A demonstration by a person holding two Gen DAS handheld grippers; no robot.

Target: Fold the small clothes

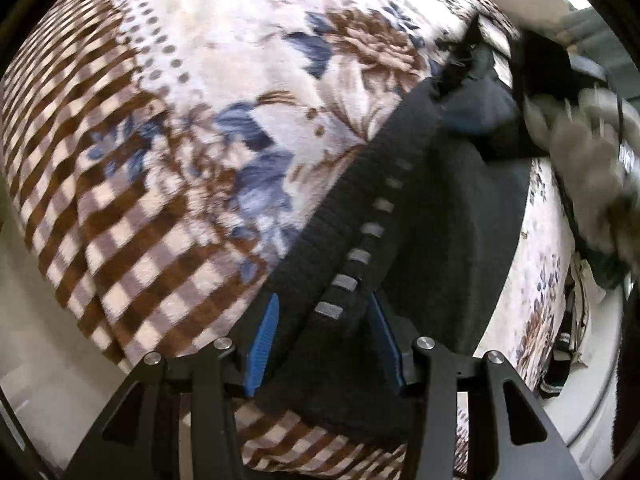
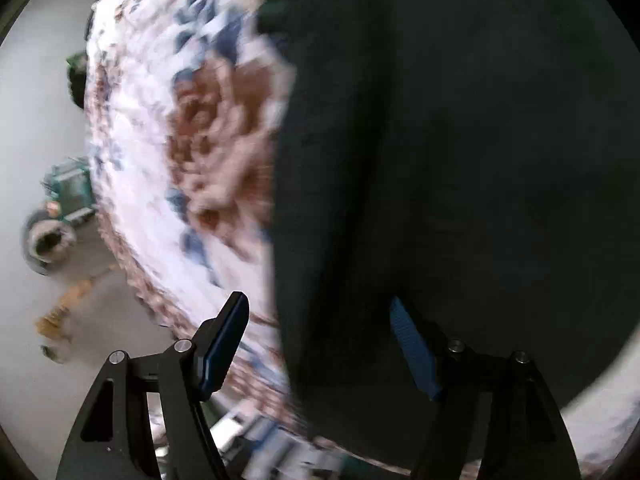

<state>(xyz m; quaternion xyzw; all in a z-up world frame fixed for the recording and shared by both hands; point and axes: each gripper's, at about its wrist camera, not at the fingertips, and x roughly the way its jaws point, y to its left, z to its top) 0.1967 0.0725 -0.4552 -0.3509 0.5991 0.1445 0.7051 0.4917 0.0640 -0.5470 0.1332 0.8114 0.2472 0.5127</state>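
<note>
Notably, no legible writing or label appears on anything. The dark garment (image 1: 420, 208) lies on a floral and checked fleece blanket (image 1: 192, 128). Its ribbed band with grey dashes runs between the left gripper (image 1: 322, 320) pads, which stand part open and do not visibly press it. The right gripper (image 2: 316, 320) is wide, straddling the garment's edge. Beyond the blanket's far edge, blurred clutter sits on a pale floor (image 2: 36, 120).

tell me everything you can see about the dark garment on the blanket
The dark garment is black, soft fabric with a ribbed knit band carrying a row of grey rectangular marks. It lies flattened on the floral and checked blanket. The banded edge sits between the left gripper jaws, which stand apart.
</note>
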